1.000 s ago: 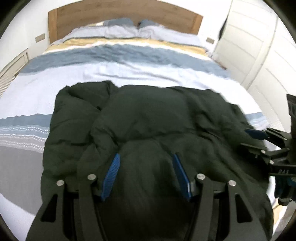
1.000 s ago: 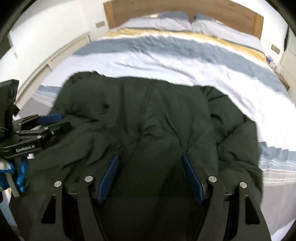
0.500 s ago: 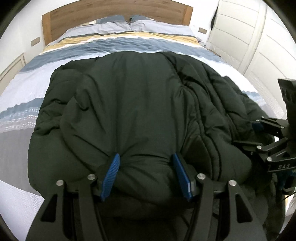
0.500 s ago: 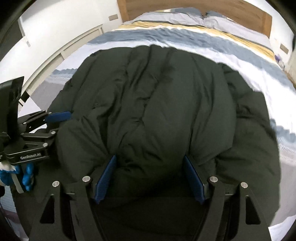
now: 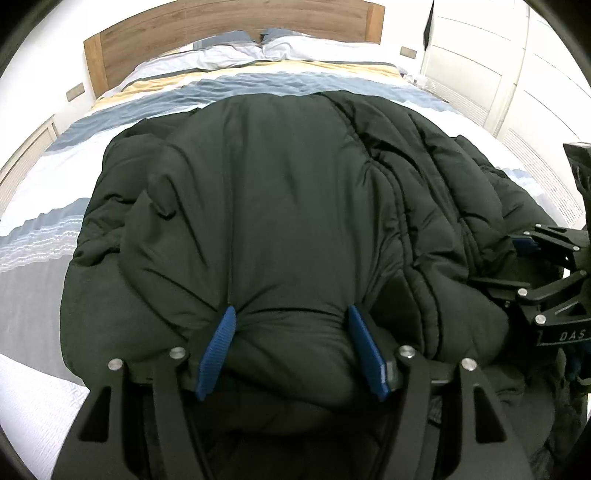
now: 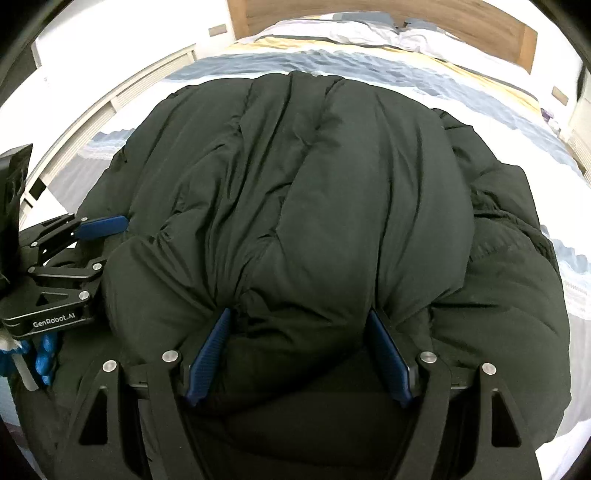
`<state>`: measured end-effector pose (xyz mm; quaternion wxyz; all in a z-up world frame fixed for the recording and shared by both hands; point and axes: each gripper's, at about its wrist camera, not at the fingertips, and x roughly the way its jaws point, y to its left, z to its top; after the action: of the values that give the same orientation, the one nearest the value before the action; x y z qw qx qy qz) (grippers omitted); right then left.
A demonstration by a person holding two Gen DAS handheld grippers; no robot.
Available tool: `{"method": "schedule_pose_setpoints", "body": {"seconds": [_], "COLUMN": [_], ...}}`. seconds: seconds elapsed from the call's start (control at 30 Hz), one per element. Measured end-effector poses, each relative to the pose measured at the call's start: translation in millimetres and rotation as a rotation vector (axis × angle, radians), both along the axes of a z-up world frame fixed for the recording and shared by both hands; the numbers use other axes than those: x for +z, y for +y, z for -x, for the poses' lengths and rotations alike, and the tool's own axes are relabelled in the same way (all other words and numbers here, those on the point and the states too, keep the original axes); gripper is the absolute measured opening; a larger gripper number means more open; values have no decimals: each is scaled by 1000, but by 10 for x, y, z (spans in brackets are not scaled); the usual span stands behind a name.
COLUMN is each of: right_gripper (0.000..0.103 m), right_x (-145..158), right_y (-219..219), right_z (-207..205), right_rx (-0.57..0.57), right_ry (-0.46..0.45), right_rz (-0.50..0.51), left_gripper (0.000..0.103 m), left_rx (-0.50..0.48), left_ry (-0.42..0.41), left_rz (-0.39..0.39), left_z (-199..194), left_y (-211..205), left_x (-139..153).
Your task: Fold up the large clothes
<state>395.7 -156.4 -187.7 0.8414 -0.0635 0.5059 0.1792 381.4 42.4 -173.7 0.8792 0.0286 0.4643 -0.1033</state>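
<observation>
A dark green padded jacket (image 5: 280, 192) lies doubled over on the bed, and it fills most of the right wrist view too (image 6: 332, 177). My left gripper (image 5: 290, 314) has a thick puffed fold of it between its blue pads (image 5: 218, 343). Creases radiate from the pad tips, and the jaws are opening. My right gripper (image 6: 299, 314) is shut on another thick fold, its pads (image 6: 388, 354) dug into the padding. The two grippers sit side by side on the near edge: the right gripper (image 5: 506, 264) shows at the right edge, the left gripper (image 6: 107, 245) at the left edge.
The bed carries a striped duvet (image 5: 258, 81) in blue, yellow and white, with pillows (image 5: 280, 44) before a wooden headboard (image 5: 229, 22). White wardrobe doors (image 5: 491, 66) stand to the right. A low white panelled wall (image 6: 122, 92) runs on the left. A blue-gloved hand (image 6: 46, 354) holds the left gripper.
Both grippers have sunk toward the bed with their folds of the jacket, which now bulges larger in both views. Little has moved in the last half second.
</observation>
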Motion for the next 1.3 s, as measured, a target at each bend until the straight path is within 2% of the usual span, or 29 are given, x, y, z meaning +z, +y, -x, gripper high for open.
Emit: {"method": "schedule_pose_setpoints", "body": {"seconds": [0.33, 0.57, 0.8, 1.3], "right_gripper": [75, 77, 80, 85], "right_x": [44, 236, 451, 483], "right_y": [-75, -170, -321, -897], "right_z": [78, 269, 608, 1498], "right_rx": [-51, -83, -105, -236], "right_ry": [27, 26, 16, 103], "right_rz": [-24, -48, -47, -21], "left_gripper": [69, 73, 73, 73], "left_rx": [25, 62, 64, 100], "left_ry": [18, 34, 26, 32], "left_rz": [-30, -41, -84, -75], "left_z": [62, 245, 540, 1094], "left_y": [-1, 92, 126, 399], "left_x": [47, 208, 419, 667]}}
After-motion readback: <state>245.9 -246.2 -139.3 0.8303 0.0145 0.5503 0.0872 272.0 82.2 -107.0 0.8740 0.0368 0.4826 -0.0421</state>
